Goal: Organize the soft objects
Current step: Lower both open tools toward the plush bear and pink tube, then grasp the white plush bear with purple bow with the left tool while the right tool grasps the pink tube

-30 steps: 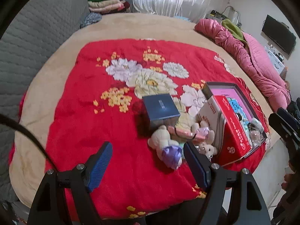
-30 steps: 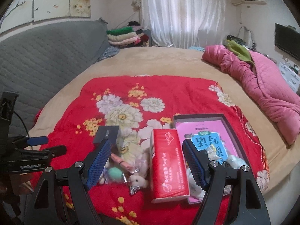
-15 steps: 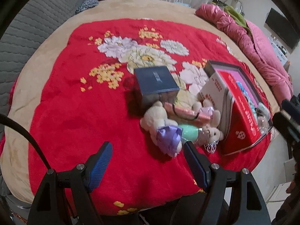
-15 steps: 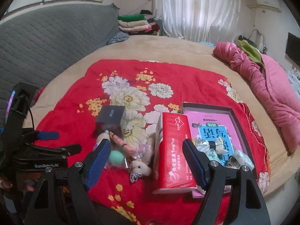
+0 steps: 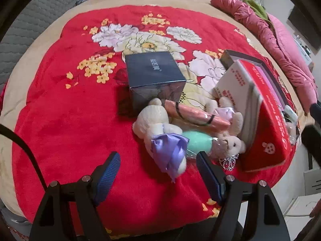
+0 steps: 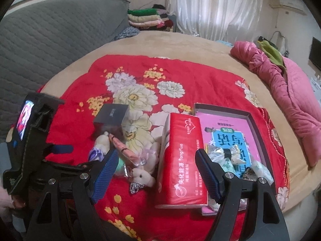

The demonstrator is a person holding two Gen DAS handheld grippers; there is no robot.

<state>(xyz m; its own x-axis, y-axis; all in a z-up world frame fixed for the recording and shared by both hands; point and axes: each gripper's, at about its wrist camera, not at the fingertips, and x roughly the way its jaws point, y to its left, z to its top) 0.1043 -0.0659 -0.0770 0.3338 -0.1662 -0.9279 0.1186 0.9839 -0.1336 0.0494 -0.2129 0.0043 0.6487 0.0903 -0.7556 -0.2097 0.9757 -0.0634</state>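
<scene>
Left gripper (image 5: 158, 168) hangs wide open and empty, right over the cream teddy bear (image 5: 154, 124) with its purple bow. Right gripper (image 6: 156, 166) also gapes empty above the red tissue pack (image 6: 182, 160). A dark blue box (image 5: 154, 74) crowds the toy pile from behind.
</scene>
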